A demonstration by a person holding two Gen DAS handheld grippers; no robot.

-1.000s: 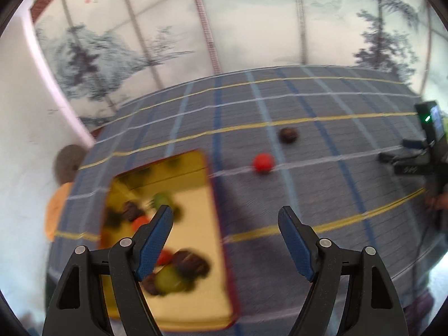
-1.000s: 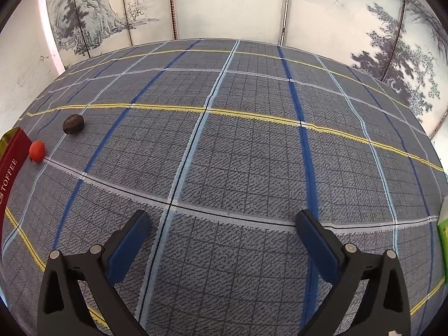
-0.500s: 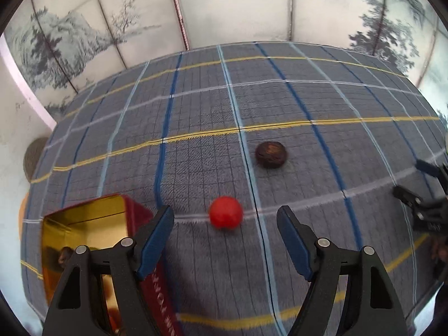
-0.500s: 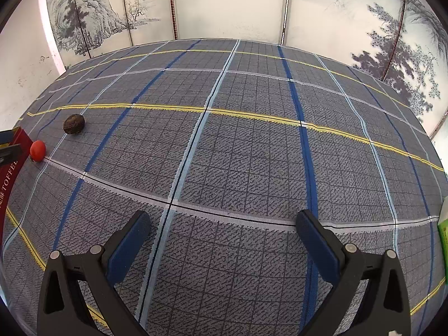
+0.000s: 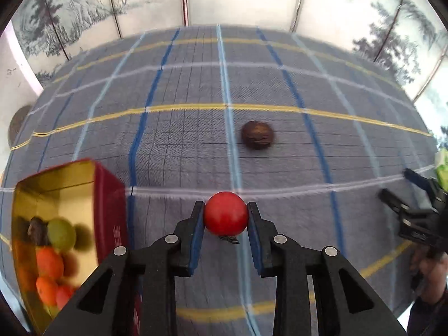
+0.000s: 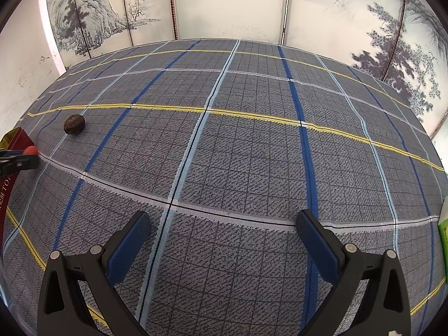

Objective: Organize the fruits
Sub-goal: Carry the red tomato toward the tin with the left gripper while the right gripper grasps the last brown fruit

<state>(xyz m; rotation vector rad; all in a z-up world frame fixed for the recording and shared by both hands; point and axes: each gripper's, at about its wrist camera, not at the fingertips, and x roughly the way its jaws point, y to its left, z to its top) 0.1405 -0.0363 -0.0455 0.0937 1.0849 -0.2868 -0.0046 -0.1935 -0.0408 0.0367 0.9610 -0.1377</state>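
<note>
A small red round fruit rests on the plaid cloth, and my left gripper is shut on it, both blue pads pressing its sides. Just to its left stands an open red tin with a gold inside, holding a green fruit, orange fruits and a dark one. A wrinkled brown fruit lies alone farther back on the cloth. From the right wrist view the brown fruit and the gripped red fruit show at the far left. My right gripper hangs open over bare cloth.
The grey plaid tablecloth covers the whole table, backed by painted screen panels. A green object sits at the right edge. The right gripper and a hand show at the right of the left wrist view.
My left gripper swung from above the tin to the red fruit, came down and shut on it. The right gripper has not moved.
</note>
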